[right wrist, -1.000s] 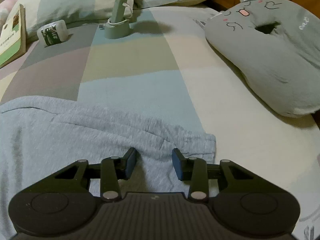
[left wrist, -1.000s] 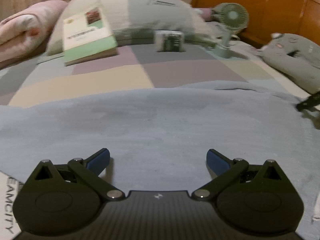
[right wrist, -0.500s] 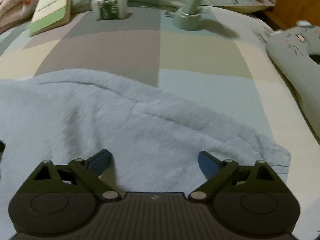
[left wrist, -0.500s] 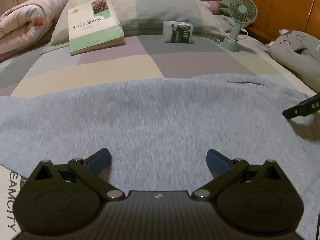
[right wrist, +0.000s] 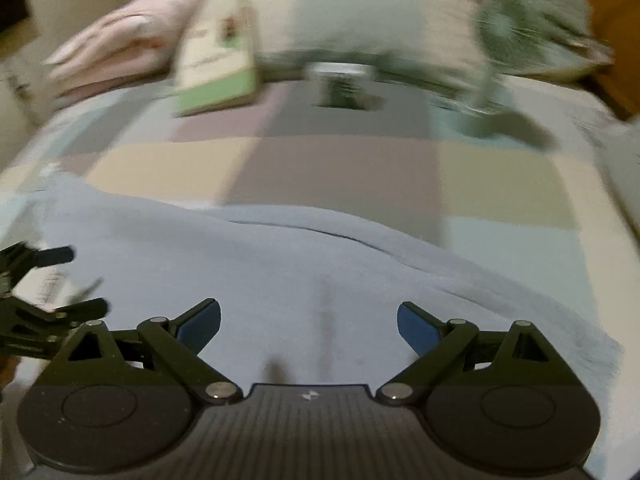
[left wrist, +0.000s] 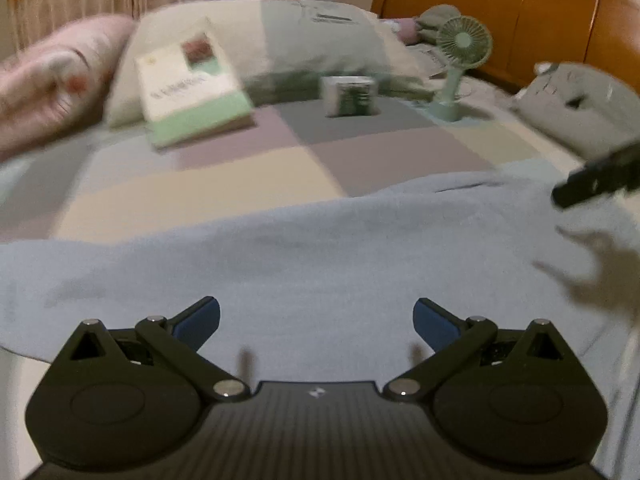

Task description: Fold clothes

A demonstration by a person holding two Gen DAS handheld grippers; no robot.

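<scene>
Blue-grey soft cloth (left wrist: 320, 264) lies flat on the near part of the bed (left wrist: 200, 192), light and floppy I think, so with left gripper (left wrist: 316, 320) and right gripper (right wrist: 308, 322) both wide open and empty, I would pinch its right edge.
</scene>
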